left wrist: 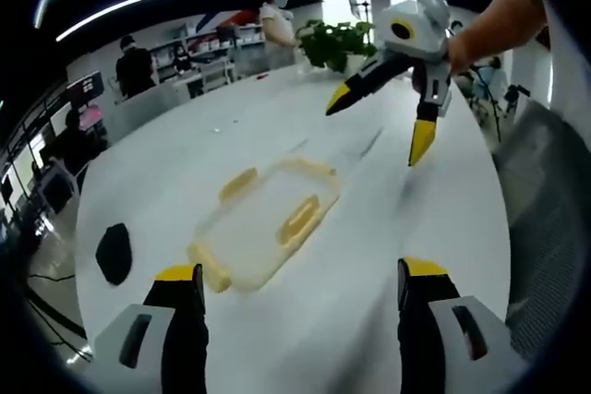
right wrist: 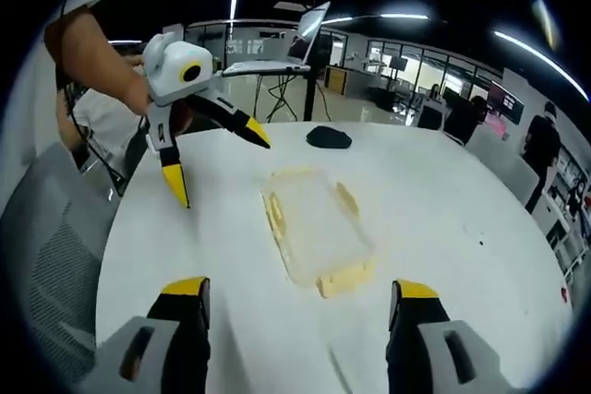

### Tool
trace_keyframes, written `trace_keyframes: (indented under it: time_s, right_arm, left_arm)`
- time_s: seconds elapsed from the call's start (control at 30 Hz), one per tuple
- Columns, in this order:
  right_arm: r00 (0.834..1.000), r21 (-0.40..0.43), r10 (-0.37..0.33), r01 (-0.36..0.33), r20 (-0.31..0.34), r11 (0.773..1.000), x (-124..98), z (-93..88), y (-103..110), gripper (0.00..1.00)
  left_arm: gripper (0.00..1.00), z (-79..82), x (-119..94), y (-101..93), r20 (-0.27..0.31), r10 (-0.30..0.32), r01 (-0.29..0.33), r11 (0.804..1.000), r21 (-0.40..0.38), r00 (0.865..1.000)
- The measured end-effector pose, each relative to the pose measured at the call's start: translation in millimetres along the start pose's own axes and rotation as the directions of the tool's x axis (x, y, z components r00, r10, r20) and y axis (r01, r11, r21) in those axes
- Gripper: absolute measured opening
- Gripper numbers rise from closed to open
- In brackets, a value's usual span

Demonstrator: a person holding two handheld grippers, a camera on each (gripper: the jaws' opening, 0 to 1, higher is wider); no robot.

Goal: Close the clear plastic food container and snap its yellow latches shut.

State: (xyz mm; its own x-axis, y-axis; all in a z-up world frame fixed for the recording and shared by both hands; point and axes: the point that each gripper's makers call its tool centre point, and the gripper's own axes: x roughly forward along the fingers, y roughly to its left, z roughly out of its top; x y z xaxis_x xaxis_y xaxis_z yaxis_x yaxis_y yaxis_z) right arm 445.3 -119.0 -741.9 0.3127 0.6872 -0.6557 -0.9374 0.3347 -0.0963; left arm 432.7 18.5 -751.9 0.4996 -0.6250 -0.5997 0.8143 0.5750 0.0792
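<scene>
Both claws hang above the table with jaws spread wide and nothing between them: the left gripper (left wrist: 300, 288) at the bottom of the left gripper view, the right gripper (right wrist: 300, 306) at the bottom of the right gripper view. Each also shows in the other's view, yellow-tipped and held by a hand.

Between them the clear plastic food container (left wrist: 268, 221) lies flat on the white table (left wrist: 369, 256), its lid on and its pale yellow latches (left wrist: 299, 219) showing along the rim; blur hides whether they are snapped down. In the right gripper view the container (right wrist: 314, 225) sits well apart from both grippers.

Beyond the container a small black object (right wrist: 329, 137) rests on the table. Farther off from the container stand a potted green plant (left wrist: 337, 41), office desks and several people, under long ceiling light strips.
</scene>
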Motion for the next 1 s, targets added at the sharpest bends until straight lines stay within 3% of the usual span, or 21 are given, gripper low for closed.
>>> trace_keyframes:
  time_s: [0.3,0.47,0.83,0.93,1.0]
  right_arm:
    - [0.999,-0.043,0.027,-0.029,-0.035,0.999,14,-0.5,-8,0.76]
    - [0.998,-0.058,0.033,-0.036,-0.046,0.998,22,1.6,-13,0.76]
    - [0.995,-0.091,0.054,-0.061,-0.081,0.994,34,0.3,-21,0.76]
    - [0.994,-0.138,0.044,-0.058,-0.105,0.989,35,-2.2,-26,0.75]
    - [0.993,-0.128,0.051,-0.065,-0.108,0.99,37,-2.3,-27,0.73]
  left_arm:
    - [0.82,-3.9,6,16.8,-0.023,-0.014,0.015,0.999,0.037,1.0]
    - [0.81,-11.1,9,25.4,-0.066,-0.014,0.02,0.995,0.101,0.998]
    - [0.8,-14.4,13,38.3,-0.079,-0.029,0.039,0.992,0.122,0.996]
    - [0.79,-18.2,14,43.8,-0.109,-0.03,0.049,0.984,0.174,0.994]
    - [0.78,-18.2,15,47.0,-0.116,-0.029,0.05,0.982,0.183,0.993]
